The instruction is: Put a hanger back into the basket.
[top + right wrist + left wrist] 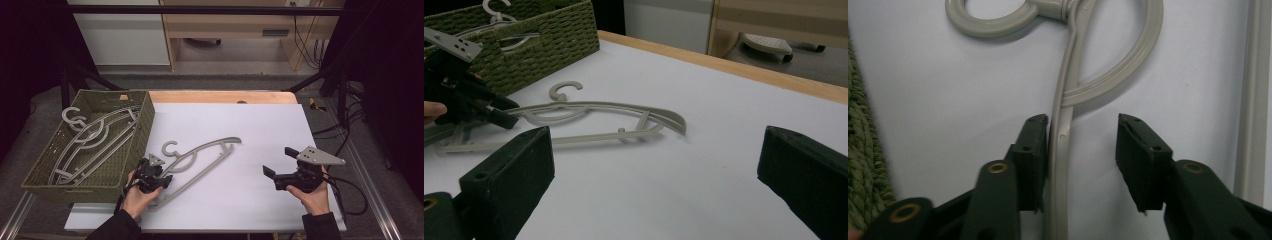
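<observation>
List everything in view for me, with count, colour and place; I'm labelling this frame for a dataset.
hanger on the table: one, grey, flat on the white sheet, hook toward the basket.
hangers in the basket: at least two, grey, stacked; exact count unclear.
basket: one, green woven, at the table's left.
sheet: one, white, covering the table.
table: one, wooden edge at the far side.
cabinet: one, white, beyond the table.
left tongs: one, black, jaws either side of the hanger's arm, one jaw against it, the other apart.
right tongs: one, black, open, to the right of the hanger, holding nothing.
</observation>
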